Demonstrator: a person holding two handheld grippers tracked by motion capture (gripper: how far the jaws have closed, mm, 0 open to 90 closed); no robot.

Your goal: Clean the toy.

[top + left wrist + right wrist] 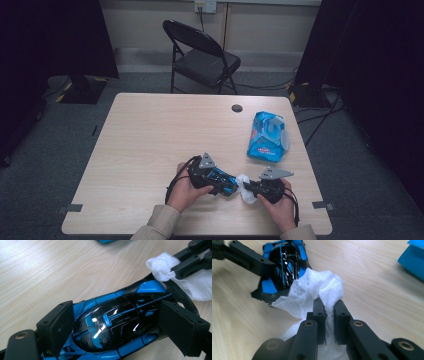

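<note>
High view: we've got left gripper (pixel 223 183) clamped on the toy car (pixel 222 180), right gripper (pixel 248 187) pinching the wipe (pixel 244 183) against its end.

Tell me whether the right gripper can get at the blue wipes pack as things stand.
Probably yes: bare table lies between the right gripper and the wipes pack. But its jaws are shut on the white wipe, so it must let go first.

You look down from above the near edge at the whole table (pixel 150 130); each gripper camera sits close, peering along its own jaws, and all three views share the toy car (pixel 117 325) and white wipe (pixel 317 290)
</note>
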